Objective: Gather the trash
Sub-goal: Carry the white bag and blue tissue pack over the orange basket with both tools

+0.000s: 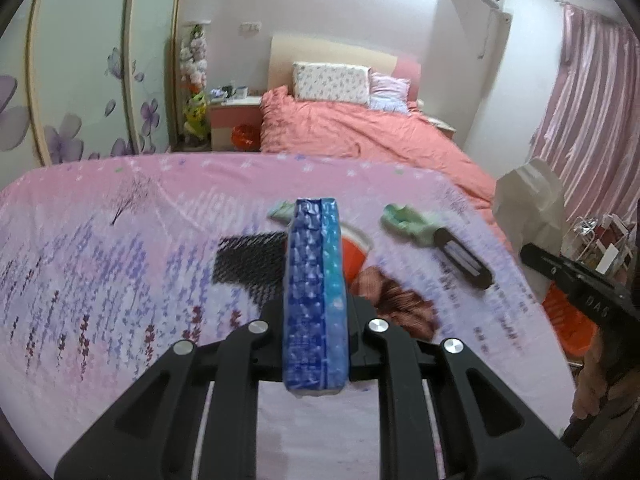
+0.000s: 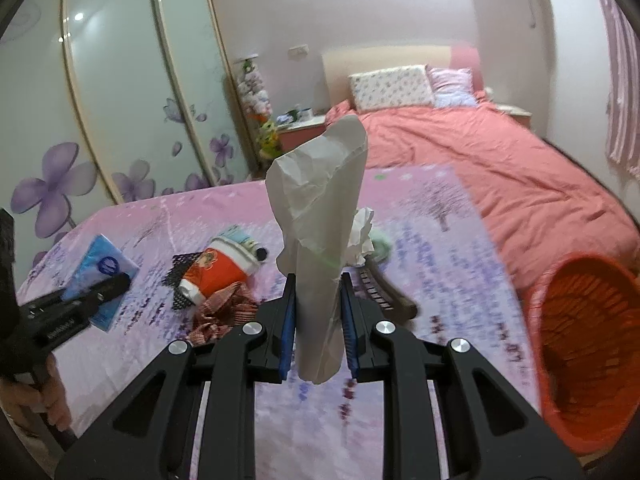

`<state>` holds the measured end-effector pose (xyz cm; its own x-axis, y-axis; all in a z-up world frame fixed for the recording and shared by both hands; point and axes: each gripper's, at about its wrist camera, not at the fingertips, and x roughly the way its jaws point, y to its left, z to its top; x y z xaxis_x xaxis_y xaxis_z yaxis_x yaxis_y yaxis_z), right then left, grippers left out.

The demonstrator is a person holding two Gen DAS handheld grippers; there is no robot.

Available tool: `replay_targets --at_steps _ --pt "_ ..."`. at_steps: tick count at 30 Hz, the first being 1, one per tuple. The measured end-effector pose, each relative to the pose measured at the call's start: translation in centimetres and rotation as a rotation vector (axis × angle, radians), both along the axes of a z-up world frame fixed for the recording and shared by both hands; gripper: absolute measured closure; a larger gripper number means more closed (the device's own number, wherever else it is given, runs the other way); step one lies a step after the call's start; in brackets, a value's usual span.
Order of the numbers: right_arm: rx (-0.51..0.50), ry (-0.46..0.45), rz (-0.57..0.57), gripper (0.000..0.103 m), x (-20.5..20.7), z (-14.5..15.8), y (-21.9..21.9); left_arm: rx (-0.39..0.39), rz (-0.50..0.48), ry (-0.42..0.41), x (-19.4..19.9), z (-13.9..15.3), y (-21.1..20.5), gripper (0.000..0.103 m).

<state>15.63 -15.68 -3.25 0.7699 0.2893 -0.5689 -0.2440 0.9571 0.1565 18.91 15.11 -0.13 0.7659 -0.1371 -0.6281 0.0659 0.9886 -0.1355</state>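
A desk (image 2: pixel 460 264) draped in a pink, lavender-printed cloth fills the middle of both views, with a coral-covered bed (image 2: pixel 500 168) behind it at upper right. One orange mesh wastebasket (image 2: pixel 584 344) lies at the lower right of the right-wrist view, tipped on its side with its mouth toward the camera and its lower edge cut off by the frame.

The right claw (image 2: pixel 318 320) is clamped on one crumpled white paper (image 2: pixel 320 216); its long axis runs up the frame, the top leaning slightly right. The left claw (image 1: pixel 316 328) is pinched shut on one blue tissue pack (image 1: pixel 314 296), held edge-on with its long axis pointing away up the frame.

On the cloth lie one red-and-white paper cup (image 2: pixel 218 270) on its side, one black mesh scrap (image 2: pixel 182 276), one reddish checked wrapper (image 2: pixel 224 312), one brown comb (image 2: pixel 384 292) and one green crumpled piece (image 1: pixel 408 220). A second green bit (image 1: pixel 282 210), perhaps more of the same, peeks from behind the pack, mostly hidden.
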Motion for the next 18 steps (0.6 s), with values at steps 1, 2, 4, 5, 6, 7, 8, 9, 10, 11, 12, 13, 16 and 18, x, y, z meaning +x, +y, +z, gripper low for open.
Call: replay_targets --at_steps 1,2,4,5,6,7,8,9,10,11,12,13,16,18 --pt "-0.015 -0.010 -0.015 0.082 -0.2 0.3 -0.4 0.000 -0.012 -0.011 -0.2 0.5 -0.6 0.086" --pt "-0.031 -0.025 -0.033 0.082 -0.5 0.6 -0.9 -0.001 -0.025 -0.021 -0.4 1.1 -1.2 0.086" --pt "-0.049 -0.045 -0.063 0.082 -1.0 1.1 -2.2 -0.007 -0.050 -0.034 -0.7 1.9 -2.4 0.086" --pt "-0.054 -0.053 -0.080 0.082 -1.3 1.3 -2.8 -0.010 -0.065 -0.041 -0.8 2.3 -3.2 0.086" --pt "-0.058 -0.061 -0.099 0.082 -1.7 1.5 -3.5 -0.012 -0.081 -0.047 -0.9 2.7 -4.1 0.086" --pt "-0.060 -0.066 -0.118 0.082 -2.0 1.6 -4.4 -0.014 -0.096 -0.051 -1.0 3.0 -5.0 0.086" --pt "-0.061 -0.071 -0.139 0.082 -2.3 1.7 -5.2 -0.016 -0.107 -0.053 -0.9 3.2 -5.5 0.086" --pt "-0.059 -0.076 -0.160 0.082 -2.6 1.9 -6.0 -0.019 -0.122 -0.054 -1.1 3.3 -6.3 0.086" --pt "-0.058 -0.081 -0.181 0.082 -3.0 2.0 -6.9 -0.025 -0.146 -0.056 -1.1 3.6 -7.7 0.086" --pt "-0.060 -0.088 -0.204 0.082 -3.3 2.1 -7.9 -0.028 -0.162 -0.057 -1.1 3.6 -8.6 0.086" --pt "-0.065 -0.095 -0.229 0.082 -3.6 2.2 -8.7 -0.035 -0.186 -0.059 -1.1 3.8 -9.9 0.086" --pt "-0.069 -0.100 -0.250 0.082 -3.9 2.2 -9.6 -0.040 -0.203 -0.060 -1.1 3.8 -10.8 0.086" --pt "-0.072 -0.097 -0.313 0.082 -4.4 2.1 -12.3 -0.058 -0.281 -0.064 -1.0 4.2 -14.6 0.086" --pt "-0.073 -0.094 -0.351 0.082 -4.7 1.8 -13.8 -0.075 -0.346 -0.068 -1.0 4.5 -17.7 0.086"
